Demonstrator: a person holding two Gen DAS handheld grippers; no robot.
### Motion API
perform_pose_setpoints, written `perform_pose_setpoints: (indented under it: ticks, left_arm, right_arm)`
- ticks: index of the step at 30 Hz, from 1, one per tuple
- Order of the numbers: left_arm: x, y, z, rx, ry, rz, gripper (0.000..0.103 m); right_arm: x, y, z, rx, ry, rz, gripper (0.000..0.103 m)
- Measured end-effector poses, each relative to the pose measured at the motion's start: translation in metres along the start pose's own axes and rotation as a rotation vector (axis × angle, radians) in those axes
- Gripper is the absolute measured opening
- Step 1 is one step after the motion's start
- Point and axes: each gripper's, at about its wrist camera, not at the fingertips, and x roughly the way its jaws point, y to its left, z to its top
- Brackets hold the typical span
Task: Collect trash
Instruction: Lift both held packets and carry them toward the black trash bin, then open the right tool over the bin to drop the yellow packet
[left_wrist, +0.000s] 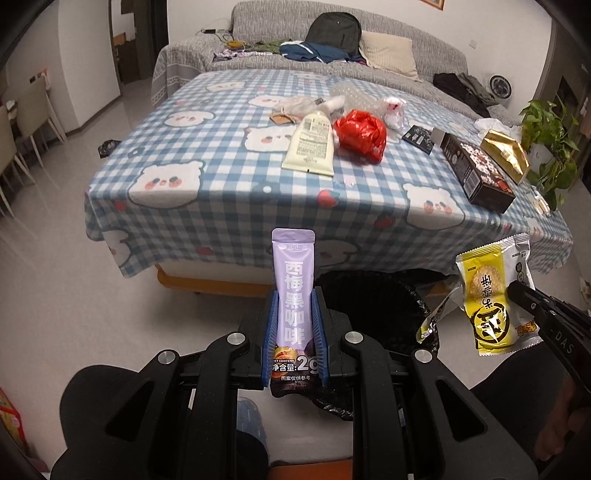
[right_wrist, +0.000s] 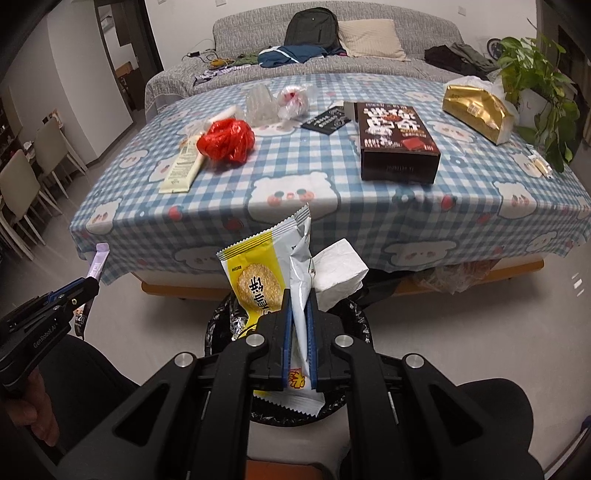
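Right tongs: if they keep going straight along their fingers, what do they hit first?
Most likely the black-lined bin right beneath them. The right tongs, shut on the yellow wrapper, point steeply down at its opening, with a white tissue alongside. Depth is hard to judge; the checked tablecloth lies further ahead.

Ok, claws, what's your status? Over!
Left claw shut on purple coffee sachet. Right claw shut on yellow snack wrapper. Both over black-lined bin. Nothing in the way.
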Motion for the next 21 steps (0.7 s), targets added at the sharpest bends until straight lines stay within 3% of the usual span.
perform_pose_setpoints:
  ticks: [21]
  left_arm:
    - [0.09,0.008,-0.036,-0.019,0.126,-0.009,0.017]
  right_arm:
    - [0.088,-0.001,-0.026,0.011,0.141,-0.022,0.007]
